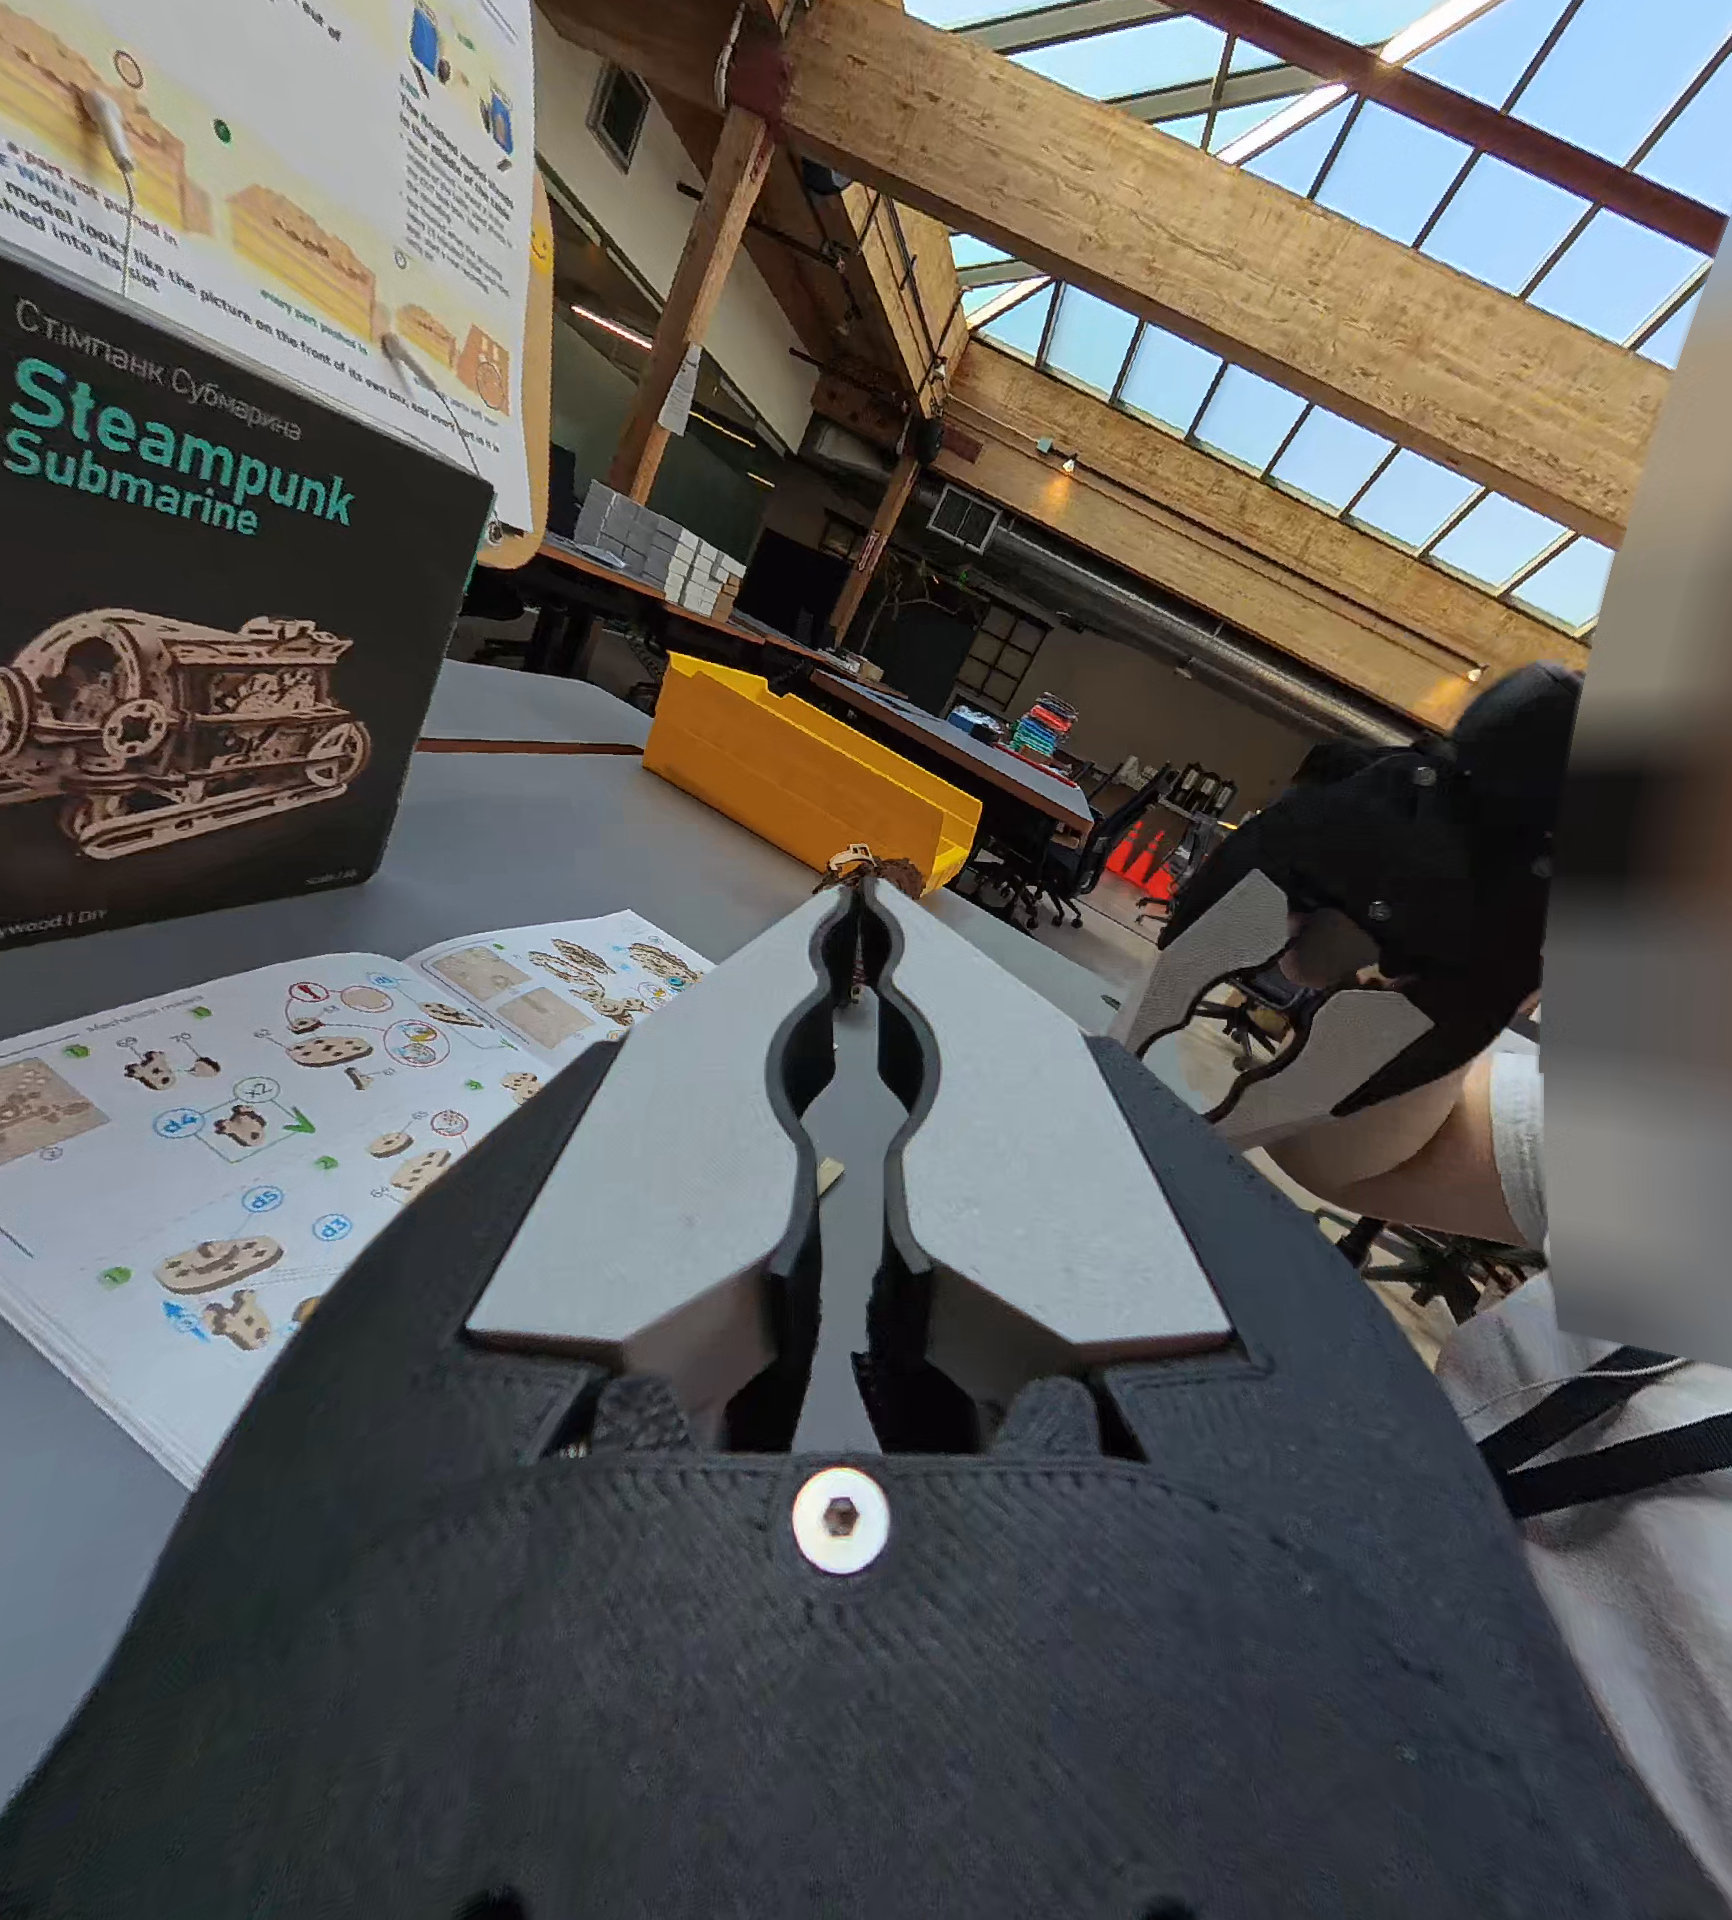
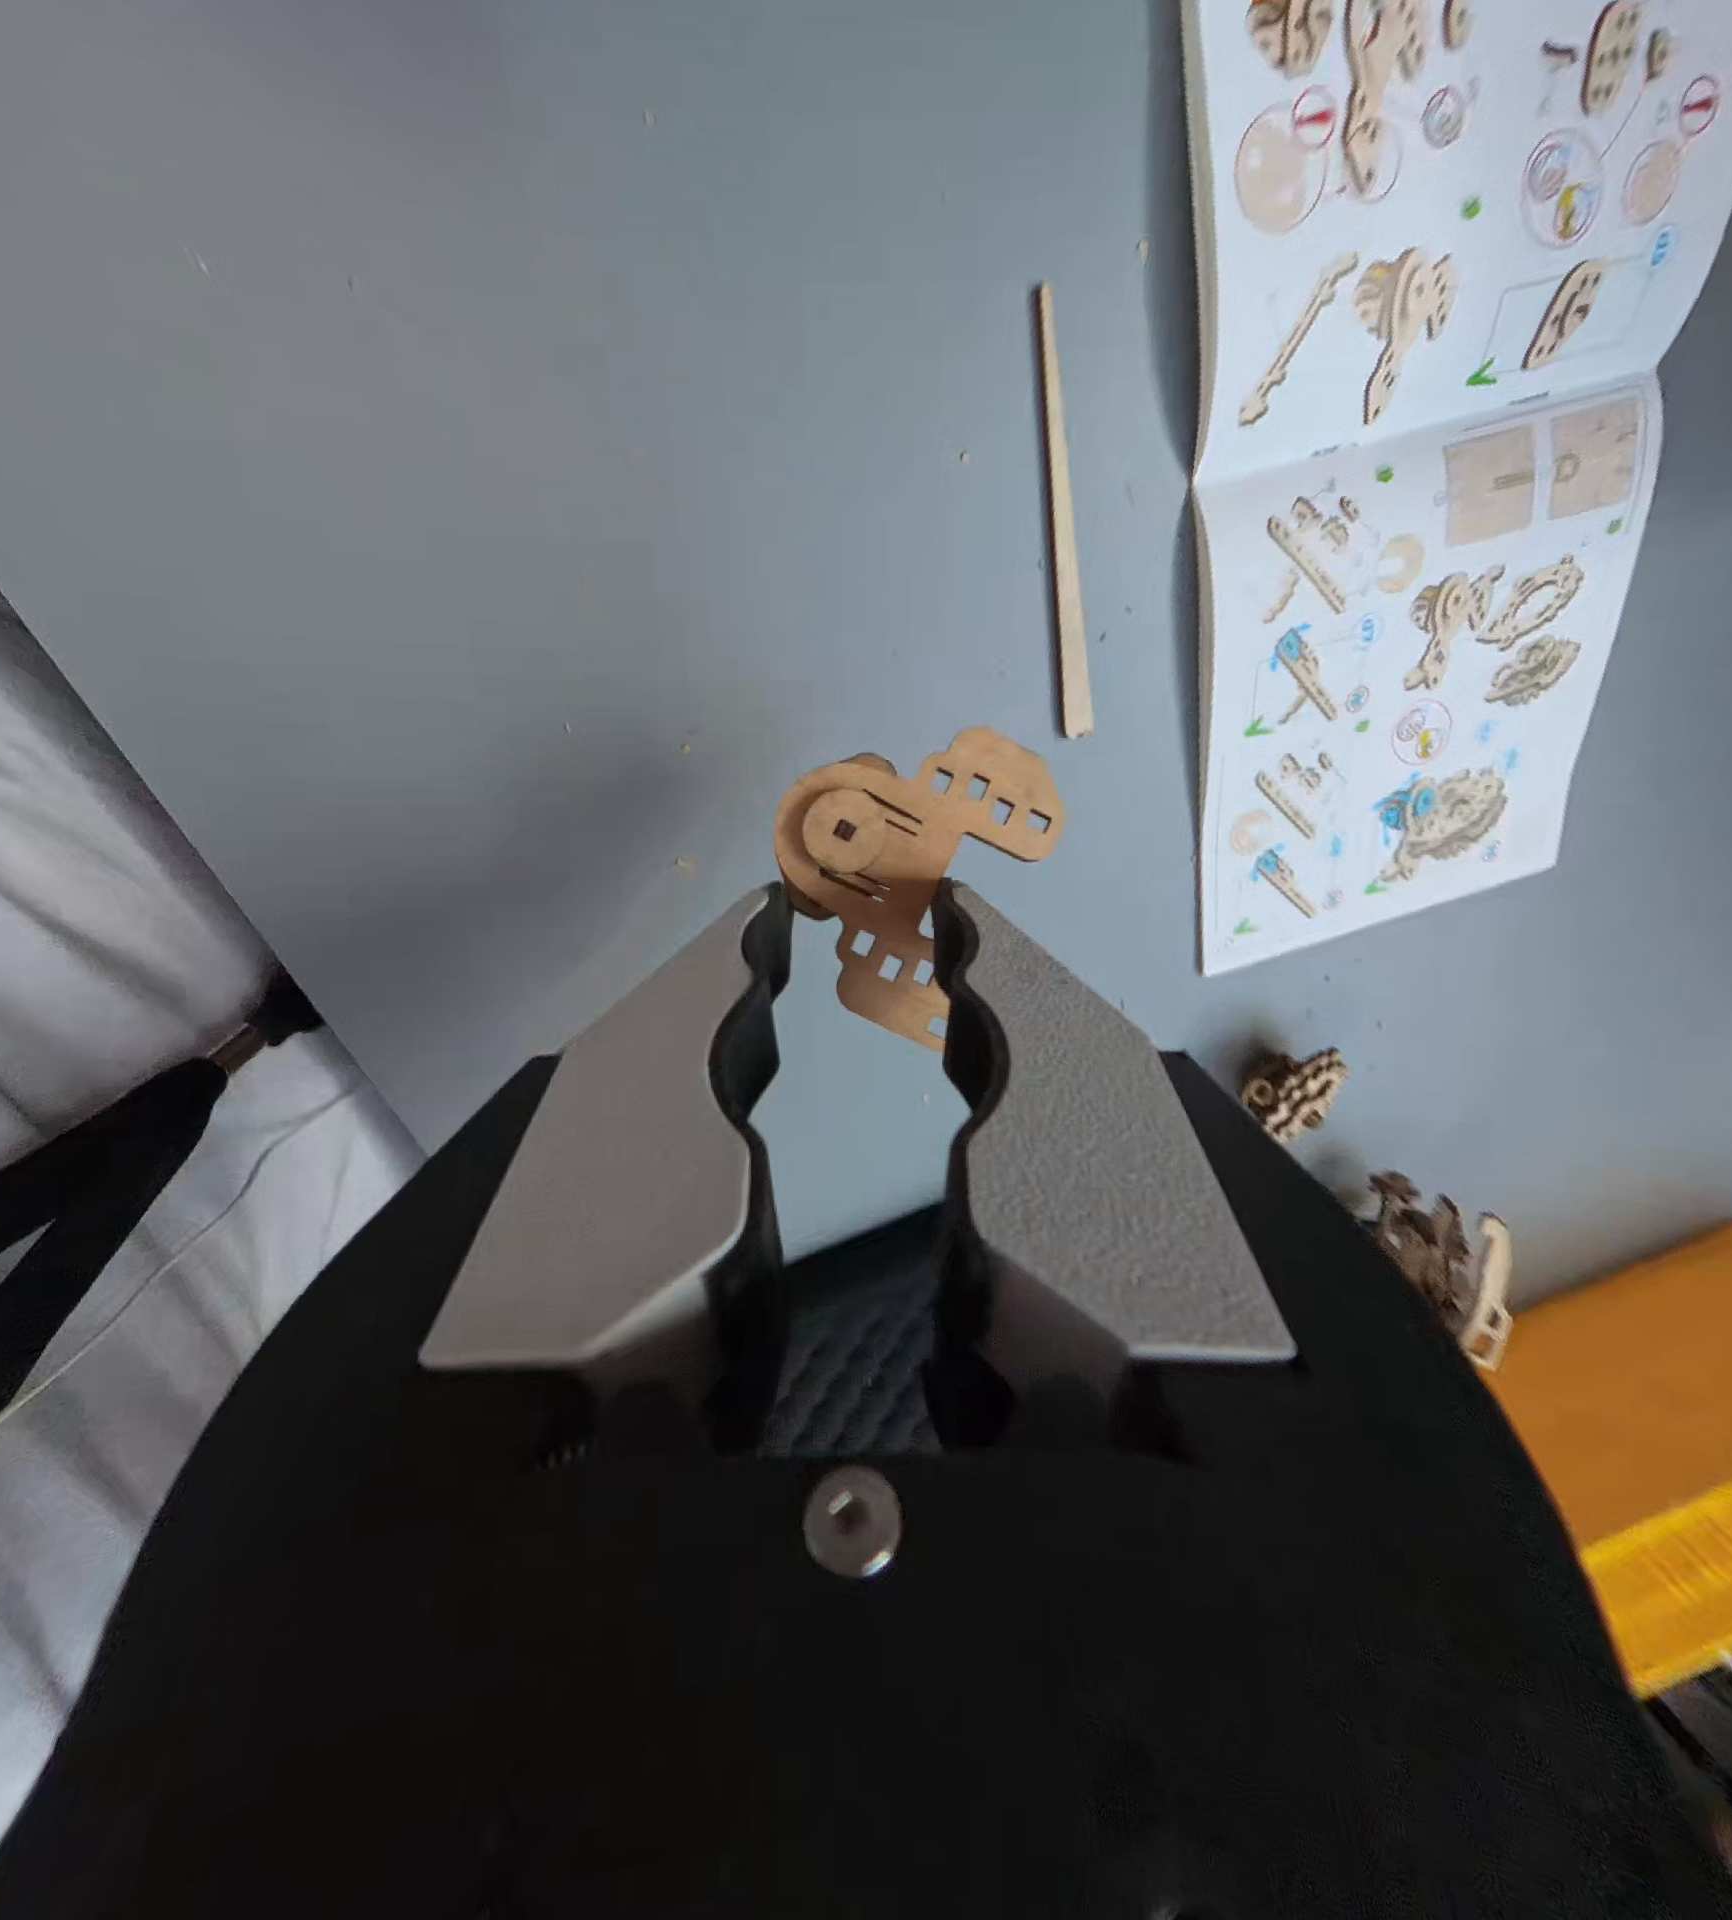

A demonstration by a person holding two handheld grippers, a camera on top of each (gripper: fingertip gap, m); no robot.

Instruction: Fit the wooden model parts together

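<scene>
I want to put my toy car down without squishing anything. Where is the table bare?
The widest bare grey table lies left of the thin wooden stick, up to the person's white sleeve. It is crowded on the right: the open booklet, small wooden model pieces and the yellow bin.

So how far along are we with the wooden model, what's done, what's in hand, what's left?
Done: two small built-up wooden clusters lie on the grey table beside the yellow bin. In hand: the right gripper holds a flat slotted piece with a disc attached; the left gripper pinches a small wooden part at its tips. Left: joining these; nothing resembles the box's pictured model yet.
</scene>
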